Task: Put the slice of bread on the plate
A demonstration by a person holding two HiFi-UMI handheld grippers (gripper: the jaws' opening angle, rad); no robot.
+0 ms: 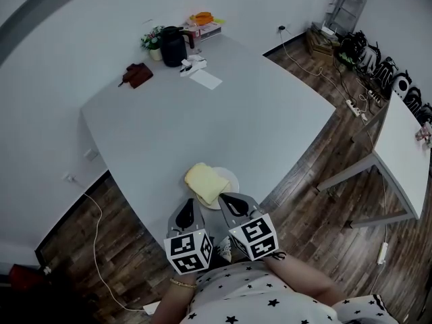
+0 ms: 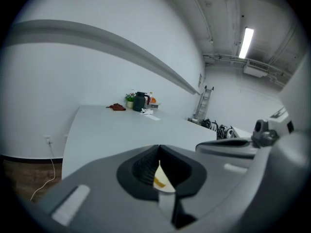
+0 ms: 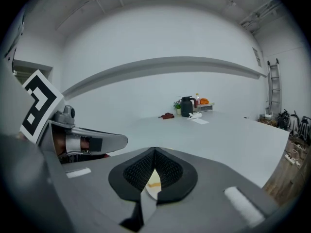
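A pale yellow slice of bread lies on a small white plate at the near edge of the grey table. The slice overhangs the plate's left side. My left gripper and right gripper hover side by side just in front of the plate, close to the person's body. Both are shut with nothing between their jaws. In the left gripper view the left gripper has its jaws meeting, and a sliver of the plate shows below. The right gripper looks the same in its own view.
At the table's far end stand a black kettle, a small plant, a brown object, a white paper and a box with orange items. A second table stands to the right. Cables lie on the wooden floor.
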